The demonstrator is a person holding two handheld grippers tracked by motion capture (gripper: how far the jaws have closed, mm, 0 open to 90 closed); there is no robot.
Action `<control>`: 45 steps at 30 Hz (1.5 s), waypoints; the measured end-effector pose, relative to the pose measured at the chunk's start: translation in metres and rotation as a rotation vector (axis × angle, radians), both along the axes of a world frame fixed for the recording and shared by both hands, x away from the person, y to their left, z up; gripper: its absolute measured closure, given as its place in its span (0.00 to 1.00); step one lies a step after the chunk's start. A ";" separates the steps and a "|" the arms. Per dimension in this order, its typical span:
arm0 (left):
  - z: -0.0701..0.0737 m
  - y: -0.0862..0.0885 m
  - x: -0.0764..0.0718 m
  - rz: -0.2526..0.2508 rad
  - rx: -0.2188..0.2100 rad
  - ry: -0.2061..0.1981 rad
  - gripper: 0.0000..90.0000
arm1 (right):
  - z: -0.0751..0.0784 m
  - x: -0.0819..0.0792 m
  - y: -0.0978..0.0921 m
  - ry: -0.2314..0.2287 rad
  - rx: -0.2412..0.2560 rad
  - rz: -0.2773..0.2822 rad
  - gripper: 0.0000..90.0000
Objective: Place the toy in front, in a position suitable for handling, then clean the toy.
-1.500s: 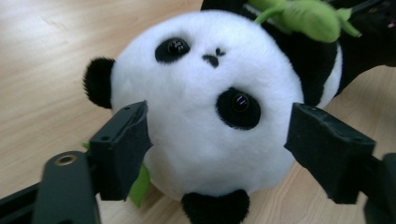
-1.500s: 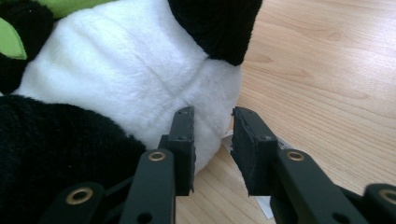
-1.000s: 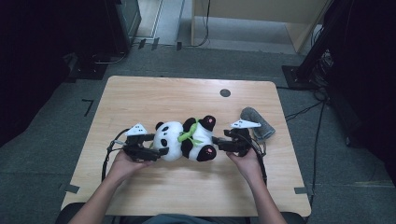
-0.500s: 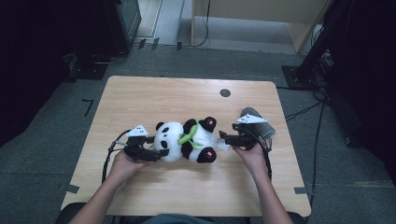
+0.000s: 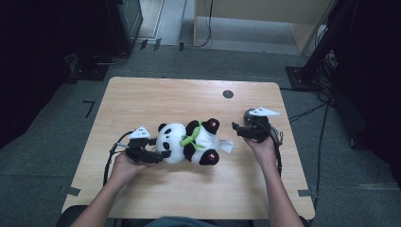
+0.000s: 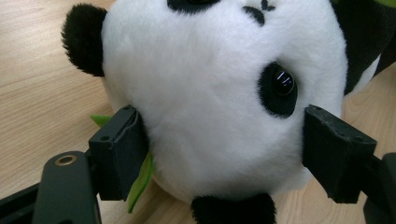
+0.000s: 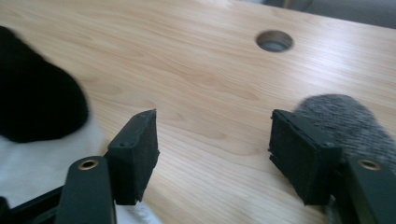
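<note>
A black-and-white panda plush (image 5: 189, 142) with a green leaf collar lies on its back in the middle of the wooden table (image 5: 156, 99). My left gripper (image 5: 160, 147) has its jaws wide on both sides of the panda's head (image 6: 219, 93), and its pads (image 6: 121, 154) press into the fur. My right gripper (image 5: 236, 130) is open and holds nothing. It sits just right of the panda's pink-soled feet, apart from them. In the right gripper view, the gripper (image 7: 215, 149) faces bare wood, with a black paw (image 7: 37, 102) at the left edge.
A grey fuzzy object (image 5: 248, 115) lies beside my right gripper, behind its right jaw (image 7: 345, 116). A round cable hole (image 5: 228, 93) is in the table's far side. A white tag (image 5: 226, 145) sticks out from the panda. The table's edges drop to dark floor.
My right gripper has let go of the panda's foot, opened and pulled back to the right, towards the grey fuzzy object. My left gripper and the panda have stayed put.
</note>
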State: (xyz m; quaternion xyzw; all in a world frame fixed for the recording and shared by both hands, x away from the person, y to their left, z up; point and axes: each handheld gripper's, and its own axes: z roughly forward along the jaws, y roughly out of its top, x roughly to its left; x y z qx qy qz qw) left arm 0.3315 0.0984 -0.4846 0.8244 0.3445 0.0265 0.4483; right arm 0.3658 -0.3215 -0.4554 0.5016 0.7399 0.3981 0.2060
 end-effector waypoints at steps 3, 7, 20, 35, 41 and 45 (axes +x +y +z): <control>0.000 0.000 0.000 -0.002 -0.002 0.003 0.24 | 0.003 0.006 -0.005 0.018 -0.008 -0.019 0.38; 0.000 0.001 0.000 -0.005 -0.002 0.000 0.24 | 0.003 0.009 -0.014 -0.003 0.007 -0.037 0.41; -0.001 0.001 -0.001 -0.004 -0.009 -0.005 0.24 | -0.003 0.016 -0.047 0.004 -0.037 -0.097 0.42; -0.001 0.000 -0.007 -0.004 0.013 -0.031 0.24 | -0.024 0.026 -0.073 0.070 -0.013 -0.137 0.48; -0.001 0.000 -0.007 -0.002 0.007 -0.028 0.24 | -0.038 0.030 -0.076 0.121 -0.058 -0.151 0.58; -0.001 0.000 -0.006 0.001 0.005 -0.028 0.24 | -0.043 0.032 -0.080 0.146 -0.031 -0.149 0.66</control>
